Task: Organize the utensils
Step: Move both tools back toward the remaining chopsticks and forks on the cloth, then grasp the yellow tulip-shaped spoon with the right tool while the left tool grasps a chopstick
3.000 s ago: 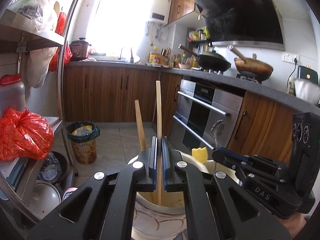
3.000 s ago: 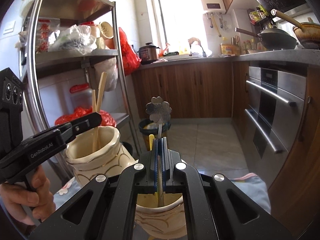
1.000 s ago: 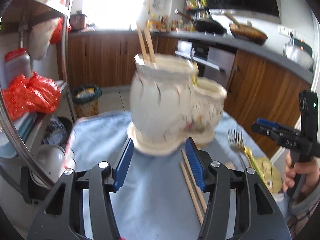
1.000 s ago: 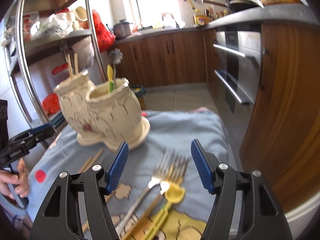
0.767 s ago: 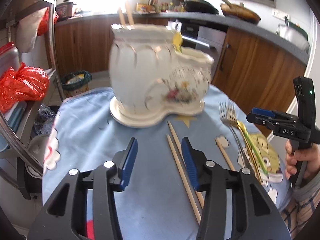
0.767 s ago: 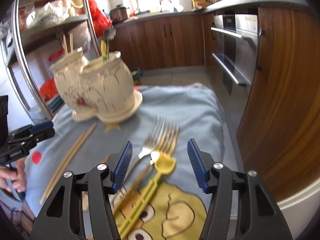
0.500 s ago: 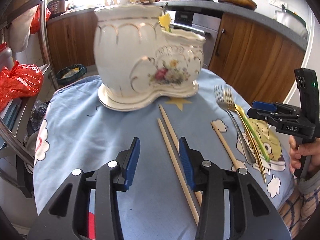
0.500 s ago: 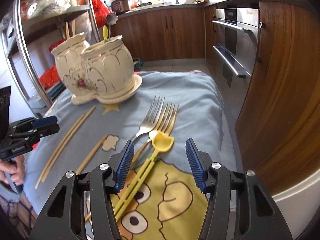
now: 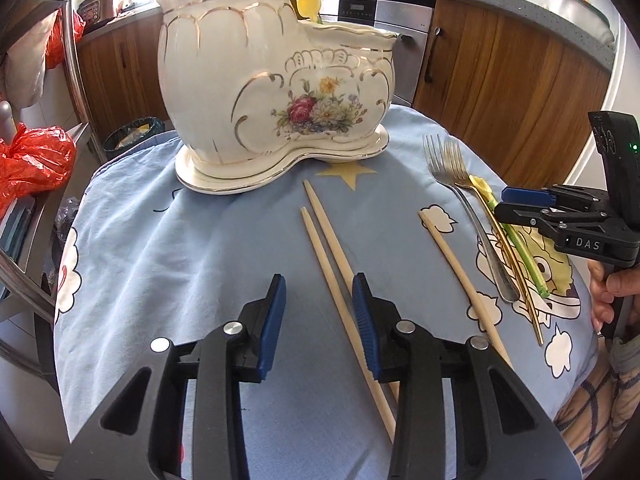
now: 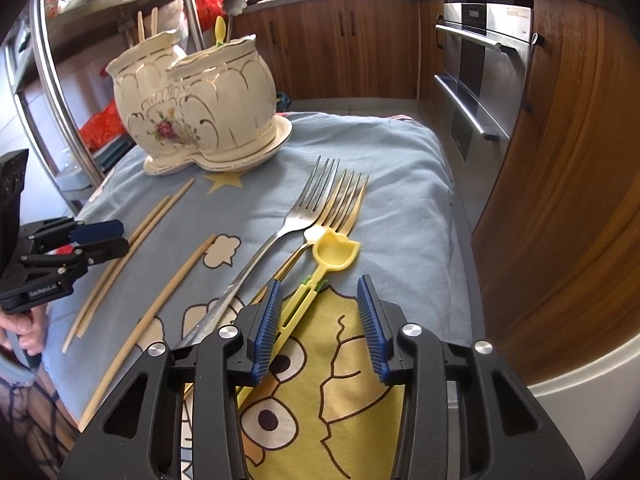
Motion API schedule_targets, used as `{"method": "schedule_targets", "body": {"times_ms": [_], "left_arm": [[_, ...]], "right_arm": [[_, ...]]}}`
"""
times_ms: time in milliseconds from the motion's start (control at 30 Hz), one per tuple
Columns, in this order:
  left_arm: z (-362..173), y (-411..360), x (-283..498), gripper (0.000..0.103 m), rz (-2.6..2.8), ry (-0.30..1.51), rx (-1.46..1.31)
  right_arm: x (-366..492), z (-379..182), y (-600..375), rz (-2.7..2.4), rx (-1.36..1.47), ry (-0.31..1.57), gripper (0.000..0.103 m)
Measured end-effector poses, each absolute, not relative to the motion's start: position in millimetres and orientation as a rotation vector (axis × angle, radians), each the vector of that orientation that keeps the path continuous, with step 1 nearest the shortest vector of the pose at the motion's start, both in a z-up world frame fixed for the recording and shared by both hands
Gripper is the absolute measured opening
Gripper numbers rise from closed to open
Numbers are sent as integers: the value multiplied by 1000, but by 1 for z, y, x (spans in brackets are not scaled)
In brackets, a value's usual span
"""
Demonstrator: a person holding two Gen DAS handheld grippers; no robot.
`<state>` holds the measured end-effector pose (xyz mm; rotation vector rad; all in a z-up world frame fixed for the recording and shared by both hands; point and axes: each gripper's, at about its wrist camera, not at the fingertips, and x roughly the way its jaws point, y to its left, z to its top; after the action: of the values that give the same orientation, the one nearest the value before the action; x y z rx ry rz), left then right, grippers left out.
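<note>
Left wrist view: two chopsticks [image 9: 332, 256] lie on the blue cloth [image 9: 168, 248] between the left gripper [image 9: 318, 312]'s closing, untouching jaws. Right gripper [image 10: 318, 322], likewise narrowing, straddles the yellow utensil [image 10: 320, 272] beside forks [image 10: 320, 208], near the ceramic holder [image 9: 272, 80].

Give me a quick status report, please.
Left claw and right claw both open, closing. Pair of chopsticks under left, yellow utensil under right. Nothing blocking.

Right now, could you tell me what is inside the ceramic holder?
Two chopsticks, a yellow utensil and a flower-topped handle stick out of the ceramic holder; its walls hide their lower ends.
</note>
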<state>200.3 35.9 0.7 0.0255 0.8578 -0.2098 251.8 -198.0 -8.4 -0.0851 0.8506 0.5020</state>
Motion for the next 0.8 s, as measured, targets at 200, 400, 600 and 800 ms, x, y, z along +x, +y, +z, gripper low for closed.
{"method": "schedule_targets", "body": {"times_ms": [200,400,600,800], "left_arm": [[-2,34,203,25,-214,869,39],[-3,27,199,21,-212,874,88],[0,32,198,18,-220,914,157],[6,47,203,18,-260,1006,212]], "right_arm": [[246,-10,-189,511,-140,850,29],[239,-10,-190,555,-170,843,24],[236,-5,-187,633,-296,896,15],[245,0,-187,648,-414,1016,14]]}}
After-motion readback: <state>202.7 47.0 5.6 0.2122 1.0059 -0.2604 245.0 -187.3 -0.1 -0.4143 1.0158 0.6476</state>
